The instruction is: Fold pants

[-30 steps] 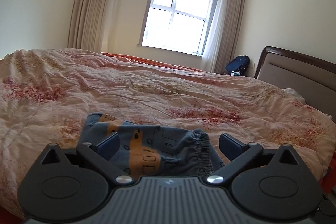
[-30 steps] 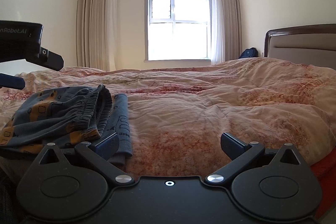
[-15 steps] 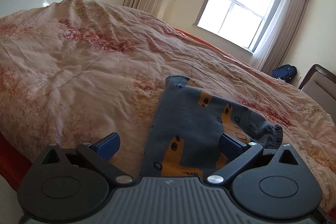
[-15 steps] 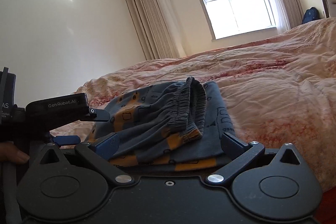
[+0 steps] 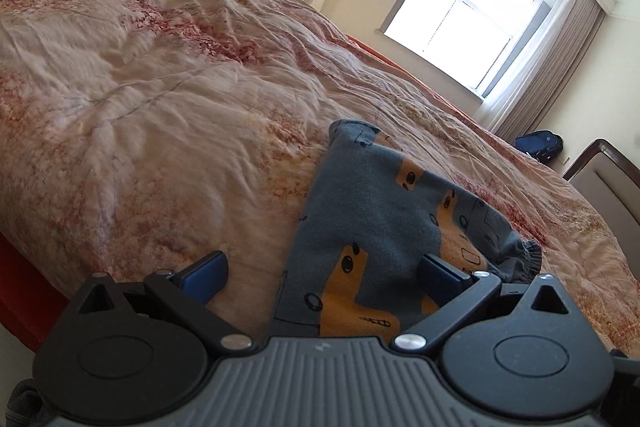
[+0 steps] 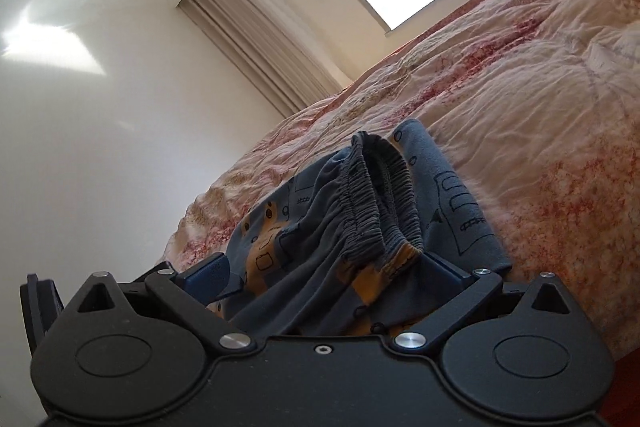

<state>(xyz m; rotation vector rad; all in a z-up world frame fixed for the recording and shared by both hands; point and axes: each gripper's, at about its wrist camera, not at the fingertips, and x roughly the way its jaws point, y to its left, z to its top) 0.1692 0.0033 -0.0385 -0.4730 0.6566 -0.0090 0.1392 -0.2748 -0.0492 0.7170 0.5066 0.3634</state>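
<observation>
We see the pants (image 5: pixel 372 223), blue-grey with orange figures, lying folded on the quilt (image 5: pixel 160 115) near the bed's edge. The left hand-held gripper (image 5: pixel 322 277) is released, jaws spread: one blue finger over the quilt, the other over the pants. The right hand-held gripper (image 6: pixel 324 275) is likewise released, its jaws standing either side of the bundle, whose gathered waistband (image 6: pixel 380 195) lies uppermost. A window (image 5: pixel 472 15) and curtains (image 6: pixel 260 39) stand behind.
</observation>
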